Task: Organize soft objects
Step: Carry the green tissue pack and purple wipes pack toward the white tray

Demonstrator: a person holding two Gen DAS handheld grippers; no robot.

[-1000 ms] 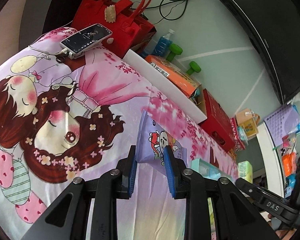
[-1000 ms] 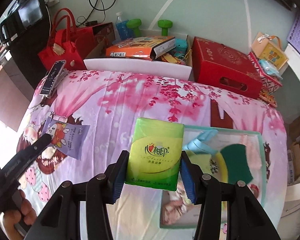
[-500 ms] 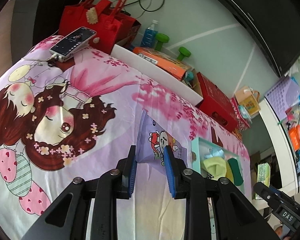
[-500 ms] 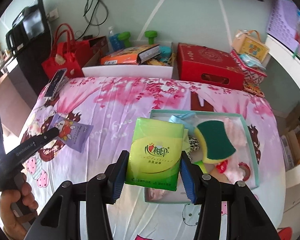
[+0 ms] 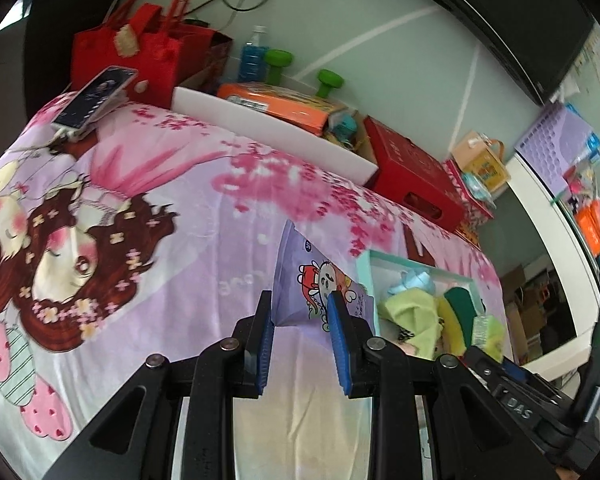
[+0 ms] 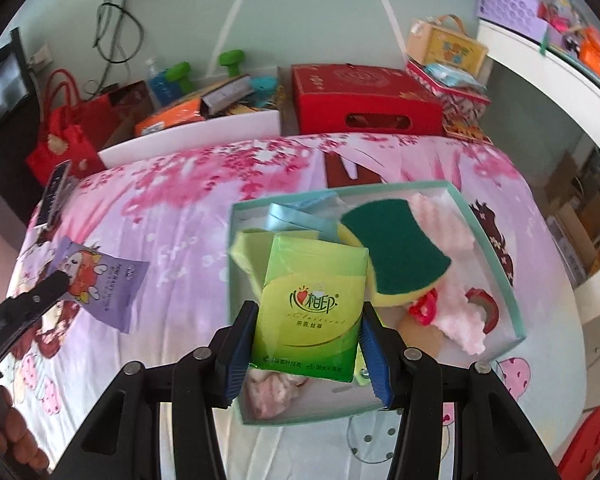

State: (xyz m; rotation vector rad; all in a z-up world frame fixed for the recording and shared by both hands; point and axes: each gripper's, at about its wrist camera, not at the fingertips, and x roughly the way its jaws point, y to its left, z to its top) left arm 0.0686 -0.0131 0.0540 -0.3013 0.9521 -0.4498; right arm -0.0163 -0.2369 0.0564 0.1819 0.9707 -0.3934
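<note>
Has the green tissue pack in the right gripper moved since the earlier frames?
Yes. The green tissue pack, clamped in the right gripper, was over bare bedsheet left of the teal box; now it hangs over the box's contents.

The green tissue pack [image 6: 312,312] reads "心相印"; the black hand-held gripper [image 5: 516,408] is stamped "DAS".

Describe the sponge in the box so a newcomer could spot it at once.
On the pink cartoon bedsheet sits a shallow mint-green box of soft items. The sponge lies near its middle, beside a pink fluffy cloth. It alone has a dark green scouring top over a yellow body.
</note>
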